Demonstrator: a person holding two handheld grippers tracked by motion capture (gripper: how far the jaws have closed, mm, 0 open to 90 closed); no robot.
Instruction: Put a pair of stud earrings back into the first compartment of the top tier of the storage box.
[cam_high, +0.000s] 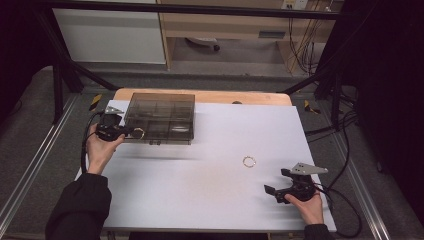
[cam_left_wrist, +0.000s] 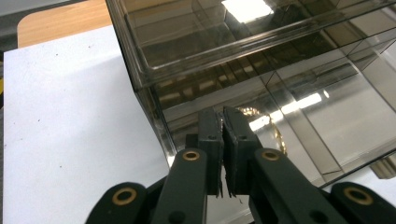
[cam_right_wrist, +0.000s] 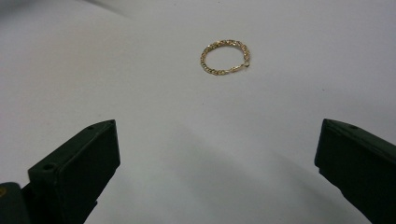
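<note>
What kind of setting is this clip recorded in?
Probably a lab recording rig: a white-covered table inside a black metal frame, loose cables by a back shelf, grey carpet around.

No readable text, labels, brand marks or numbers anywhere. The smoked clear box (cam_high: 159, 116) is unmarked on lid and walls, the white surface (cam_high: 200, 185) is blank, and the black tongs carry no lettering that I can make out. The yellow-and-black bits (cam_high: 95, 101) on the floor by the frame are too small to read.
</note>
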